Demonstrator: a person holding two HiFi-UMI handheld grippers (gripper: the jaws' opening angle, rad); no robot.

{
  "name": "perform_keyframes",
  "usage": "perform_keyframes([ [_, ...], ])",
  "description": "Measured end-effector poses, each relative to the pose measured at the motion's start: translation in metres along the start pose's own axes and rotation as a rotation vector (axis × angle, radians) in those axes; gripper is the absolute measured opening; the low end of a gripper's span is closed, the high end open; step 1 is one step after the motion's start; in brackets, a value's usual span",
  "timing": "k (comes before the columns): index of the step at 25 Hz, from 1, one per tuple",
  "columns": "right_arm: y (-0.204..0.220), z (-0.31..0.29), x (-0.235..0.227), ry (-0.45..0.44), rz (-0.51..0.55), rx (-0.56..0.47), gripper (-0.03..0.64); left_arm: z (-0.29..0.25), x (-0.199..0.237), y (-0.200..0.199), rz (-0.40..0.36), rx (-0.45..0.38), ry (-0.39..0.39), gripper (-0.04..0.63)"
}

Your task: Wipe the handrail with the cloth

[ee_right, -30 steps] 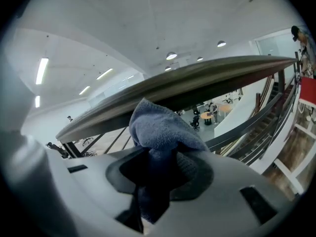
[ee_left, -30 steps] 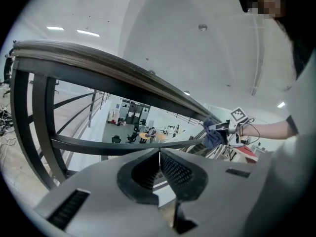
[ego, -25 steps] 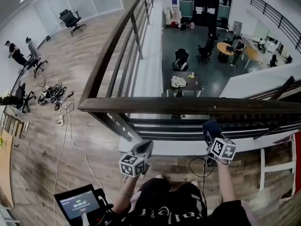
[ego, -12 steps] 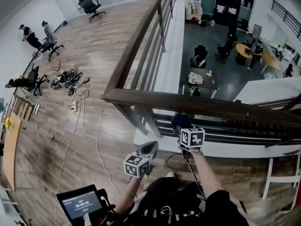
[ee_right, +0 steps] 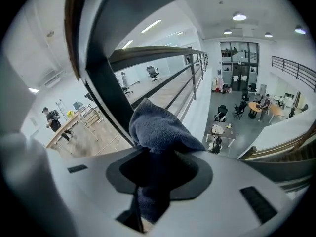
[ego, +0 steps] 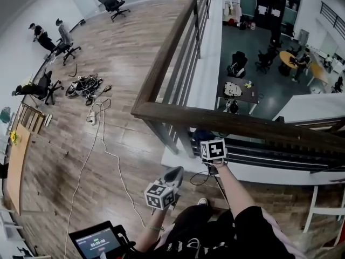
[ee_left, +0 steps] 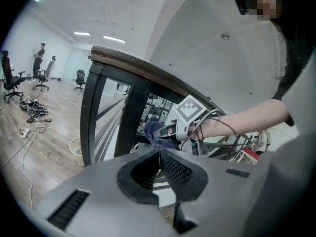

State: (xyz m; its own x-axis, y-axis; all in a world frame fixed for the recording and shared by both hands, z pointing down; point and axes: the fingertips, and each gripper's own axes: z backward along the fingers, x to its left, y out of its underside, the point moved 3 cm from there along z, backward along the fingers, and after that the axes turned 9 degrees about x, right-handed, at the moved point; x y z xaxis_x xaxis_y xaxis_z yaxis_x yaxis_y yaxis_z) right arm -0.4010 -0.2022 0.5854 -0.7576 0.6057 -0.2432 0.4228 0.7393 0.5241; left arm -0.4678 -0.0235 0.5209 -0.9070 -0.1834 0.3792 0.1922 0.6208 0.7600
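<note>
A dark wooden handrail (ego: 242,124) crosses the head view and turns at a corner post (ego: 141,110) into a second run going away. My right gripper (ego: 206,139) is shut on a dark blue cloth (ego: 202,135), which sits close against the rail's near side, right of the corner. In the right gripper view the cloth (ee_right: 159,128) bulges out of the jaws beside a dark post (ee_right: 106,85). My left gripper (ego: 175,172) hangs lower and nearer to me, shut on nothing. In the left gripper view (ee_left: 159,158) it looks up at the handrail (ee_left: 143,69) and the cloth (ee_left: 154,130).
Dark balusters (ego: 180,72) stand under the rail. Beyond it is a drop to a lower floor with tables (ego: 235,89) and chairs. Cables (ego: 85,85) lie on the wooden floor at left, near office chairs (ego: 113,2) and people. A screen (ego: 98,242) sits by my legs.
My right gripper has slid the cloth left along the handrail toward the corner. The head view has swung with it. The left gripper has stayed low and shut.
</note>
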Motion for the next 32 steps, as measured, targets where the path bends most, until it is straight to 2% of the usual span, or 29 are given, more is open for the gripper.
perform_keyframes([
  [7,0.006,0.006,-0.040,0.024,-0.051,-0.011,0.109,-0.022,-0.002,0.002,-0.010,0.008,0.000,0.002],
  [14,0.026,0.050,-0.098,0.065,-0.115,-0.055,0.109,-0.054,-0.048,-0.012,-0.058,0.035,0.058,0.002],
  [18,0.053,0.080,-0.152,0.083,-0.146,-0.080,0.109,-0.087,-0.097,-0.013,-0.064,0.039,0.091,0.002],
  [23,0.058,0.132,-0.202,0.091,-0.184,-0.120,0.109,-0.118,-0.149,-0.031,-0.064,0.062,0.122,0.002],
  [27,0.121,0.162,-0.302,0.096,-0.199,-0.151,0.109,-0.190,-0.236,0.004,-0.101,0.073,0.138,0.002],
  [32,0.154,0.215,-0.391,0.123,-0.235,-0.186,0.109,-0.240,-0.319,0.006,-0.128,0.086,0.166,0.002],
])
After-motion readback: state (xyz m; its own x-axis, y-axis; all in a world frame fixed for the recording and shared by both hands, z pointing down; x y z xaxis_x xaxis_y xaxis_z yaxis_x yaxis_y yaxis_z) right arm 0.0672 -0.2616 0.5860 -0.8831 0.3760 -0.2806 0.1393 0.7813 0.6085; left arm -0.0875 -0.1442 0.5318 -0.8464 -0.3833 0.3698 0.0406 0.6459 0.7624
